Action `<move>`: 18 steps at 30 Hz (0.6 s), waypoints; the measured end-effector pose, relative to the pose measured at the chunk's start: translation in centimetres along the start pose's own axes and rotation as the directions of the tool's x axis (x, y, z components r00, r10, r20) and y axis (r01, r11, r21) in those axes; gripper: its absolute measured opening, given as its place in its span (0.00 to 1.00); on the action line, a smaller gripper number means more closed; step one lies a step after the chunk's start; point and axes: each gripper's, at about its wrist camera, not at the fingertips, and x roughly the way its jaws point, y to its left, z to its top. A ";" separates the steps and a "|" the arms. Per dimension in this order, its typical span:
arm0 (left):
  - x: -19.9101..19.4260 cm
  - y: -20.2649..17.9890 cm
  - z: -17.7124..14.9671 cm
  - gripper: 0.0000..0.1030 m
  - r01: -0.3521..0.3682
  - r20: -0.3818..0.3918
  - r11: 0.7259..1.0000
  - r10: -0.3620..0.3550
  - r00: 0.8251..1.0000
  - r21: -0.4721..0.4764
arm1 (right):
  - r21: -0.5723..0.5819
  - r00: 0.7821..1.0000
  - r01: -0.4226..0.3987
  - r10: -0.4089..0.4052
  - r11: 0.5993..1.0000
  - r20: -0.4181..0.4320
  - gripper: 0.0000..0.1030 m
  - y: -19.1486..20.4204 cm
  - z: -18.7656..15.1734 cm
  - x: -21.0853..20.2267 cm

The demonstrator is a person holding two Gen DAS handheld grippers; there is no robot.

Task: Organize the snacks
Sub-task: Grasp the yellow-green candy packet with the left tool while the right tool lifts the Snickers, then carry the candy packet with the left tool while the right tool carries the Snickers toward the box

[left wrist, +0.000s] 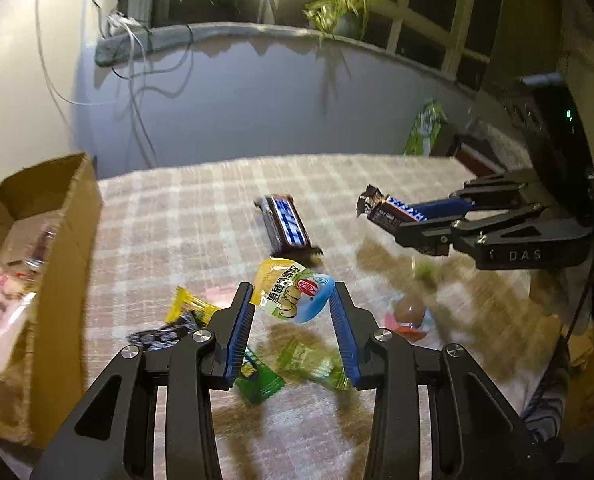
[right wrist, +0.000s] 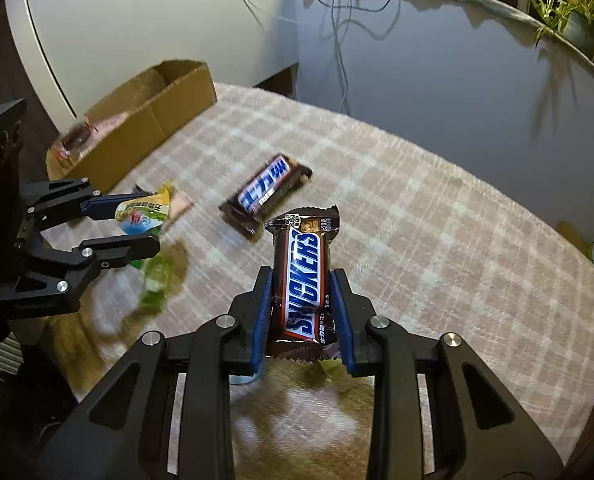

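Note:
My left gripper is shut on a yellow, green and blue snack packet, held above the checked tablecloth. In the right wrist view that same left gripper appears at the left with the packet between its fingers. My right gripper is shut on a brown Snickers bar, lifted off the cloth; it shows in the left wrist view as a gripper at the right with the bar sticking out. A second Snickers bar lies on the cloth.
An open cardboard box with wrapped snacks inside stands at the left edge of the table. Several small packets lie under my left gripper: a yellow candy, a dark wrapper, green packets. A wall and cables are behind.

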 end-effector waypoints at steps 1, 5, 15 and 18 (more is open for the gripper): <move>-0.5 0.2 0.1 0.36 -0.002 0.013 1.000 0.002 1.000 -0.010 | -0.003 1.000 0.000 0.000 1.000 0.007 0.29 0.2 0.3 -0.2; -2.4 1.7 0.5 0.36 -0.018 0.052 0.999 0.020 0.998 -0.038 | -0.016 0.999 -0.004 0.005 1.000 0.034 0.29 1.3 1.7 -1.0; -6.6 6.7 0.5 0.36 -0.112 0.123 0.988 0.124 0.985 -0.106 | -0.063 0.995 -0.036 0.042 0.997 0.094 0.29 5.6 6.8 -0.8; -7.6 8.5 0.7 0.36 -0.140 0.137 0.982 0.157 0.978 -0.123 | -0.087 0.993 -0.047 0.056 0.995 0.107 0.29 7.4 8.7 -0.3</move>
